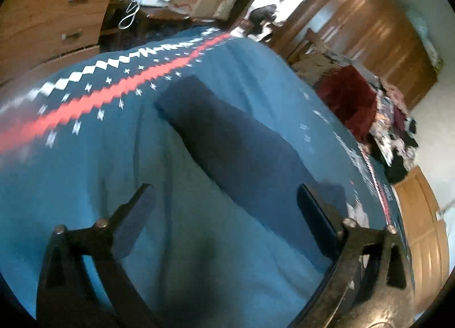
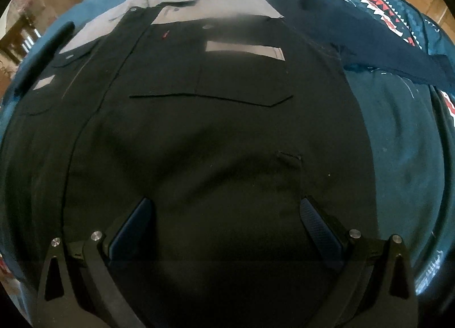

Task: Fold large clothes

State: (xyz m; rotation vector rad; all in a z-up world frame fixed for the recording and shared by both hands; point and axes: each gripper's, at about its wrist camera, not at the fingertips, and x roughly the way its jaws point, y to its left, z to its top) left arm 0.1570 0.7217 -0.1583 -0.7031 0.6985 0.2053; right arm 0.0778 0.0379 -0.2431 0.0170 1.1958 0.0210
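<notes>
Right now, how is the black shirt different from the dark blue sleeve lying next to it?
The black shirt is wide and spread flat, filling most of the right wrist view; the dark blue sleeve is long and narrow, stretching off to the side. The shirt shows buttons, a grey collar and pocket flaps; the sleeve is plain. The right gripper hangs open over the shirt, not over the sleeve. Both lie on the teal patterned blanket.

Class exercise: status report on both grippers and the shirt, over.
Left hand-held gripper open over the blue bedspread. Right hand-held gripper open above the black shirt, lying flat. Dark sleeve spread aside.
</notes>
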